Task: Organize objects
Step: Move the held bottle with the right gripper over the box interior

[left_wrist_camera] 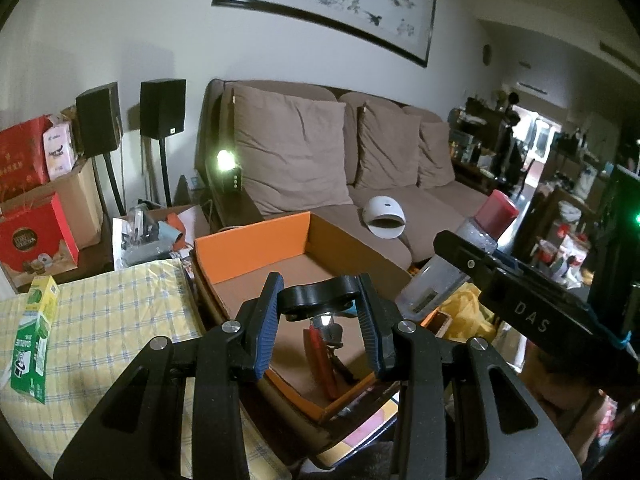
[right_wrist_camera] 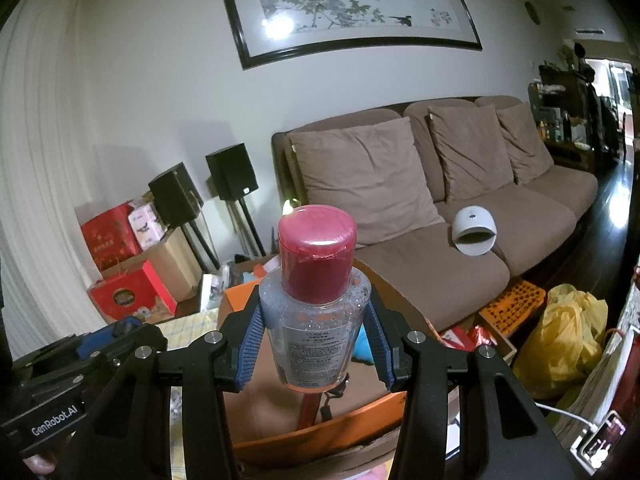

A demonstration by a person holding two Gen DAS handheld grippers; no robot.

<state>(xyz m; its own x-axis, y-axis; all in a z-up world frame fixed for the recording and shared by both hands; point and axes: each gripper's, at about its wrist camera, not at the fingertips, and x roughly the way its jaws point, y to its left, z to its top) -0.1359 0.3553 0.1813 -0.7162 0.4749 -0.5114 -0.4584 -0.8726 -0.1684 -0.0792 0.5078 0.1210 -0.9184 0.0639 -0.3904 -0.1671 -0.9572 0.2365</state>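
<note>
Left gripper (left_wrist_camera: 320, 308) pinches a black two-lobed part (left_wrist_camera: 318, 299); right gripper (right_wrist_camera: 316, 334) clamps a clear bottle (right_wrist_camera: 316, 320).

At the lower centre of the left view, blue-padded fingers (left_wrist_camera: 267, 330) squeeze the black part over the open orange box (left_wrist_camera: 256, 244), where red-handled pliers (left_wrist_camera: 322, 364) lie inside. In the right view the fingers (right_wrist_camera: 250, 346) press both sides of the upright bottle, its red cap (right_wrist_camera: 316, 252) at centre frame, above the same box. A green carton (left_wrist_camera: 34, 338) stands on the checked cloth (left_wrist_camera: 120, 320) at left; the brown sofa (left_wrist_camera: 320, 160) fills the background.
</note>
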